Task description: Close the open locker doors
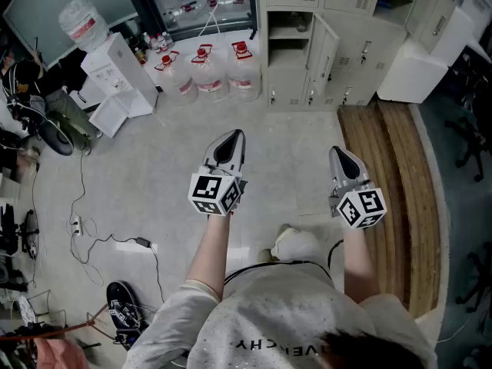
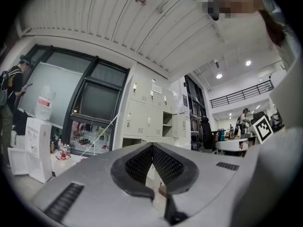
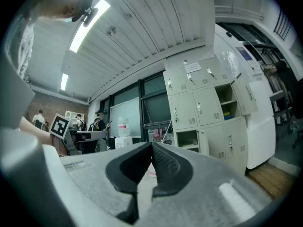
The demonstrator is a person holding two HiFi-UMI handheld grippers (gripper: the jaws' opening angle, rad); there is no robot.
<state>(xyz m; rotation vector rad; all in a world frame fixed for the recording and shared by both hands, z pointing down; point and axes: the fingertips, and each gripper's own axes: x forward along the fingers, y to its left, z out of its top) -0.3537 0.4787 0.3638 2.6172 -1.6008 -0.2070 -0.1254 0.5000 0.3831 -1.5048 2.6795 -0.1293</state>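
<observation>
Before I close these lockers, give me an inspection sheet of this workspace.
Surface: grey floor.
Job's things: cream metal locker bank; one door stands ajar beside open shelves.
Clutter: clear water bottles with red caps, left of the lockers.
Grippers: left gripper and right gripper both shut, empty, short of the lockers.
Cables: black cable and white power strip on the floor, left.
Surroundings: white water dispenser at left; wooden platform at right.

Pale grey floor (image 1: 177, 129) with loose cables (image 1: 84, 229) at left. A white water dispenser (image 1: 119, 71) and three water jugs (image 1: 206, 74) stand before a dark window (image 2: 97, 103). A wooden platform (image 1: 392, 183) runs along the right, and a ribbed ceiling (image 3: 142, 37) carries a strip light (image 3: 87, 25)
</observation>
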